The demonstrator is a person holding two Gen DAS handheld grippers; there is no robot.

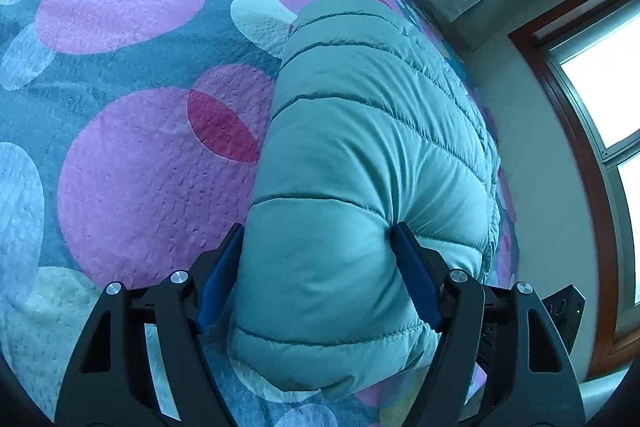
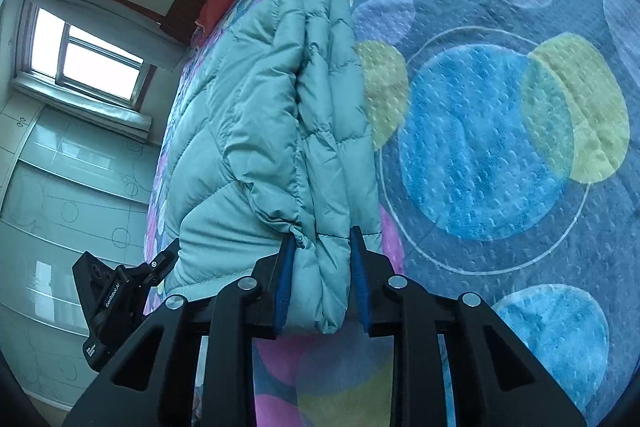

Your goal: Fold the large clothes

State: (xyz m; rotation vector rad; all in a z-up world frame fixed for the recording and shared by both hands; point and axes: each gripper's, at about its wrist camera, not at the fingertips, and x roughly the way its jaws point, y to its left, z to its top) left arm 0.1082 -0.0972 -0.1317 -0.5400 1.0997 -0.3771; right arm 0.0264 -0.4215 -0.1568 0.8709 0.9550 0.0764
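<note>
On a bedspread (image 1: pixel 132 163) printed with pink, blue and yellow circles lies a pale teal puffer jacket (image 1: pixel 360 131), folded into a long padded bundle that runs from the lower centre of each wrist view up toward the top. In the left wrist view the left gripper (image 1: pixel 318 239) has its blue-padded fingers (image 1: pixel 414 279) spread wide around the near end of the bundle, pressing into its sides. In the right wrist view the right gripper (image 2: pixel 322 247) is narrowed onto a thinner stack of quilted layers at the bundle's right edge, apparently pinching them, though the contact is partly hidden by fabric. A window (image 2: pixel 86 57) shows at the left of that frame, with the other gripper's black body at lower left.
</note>
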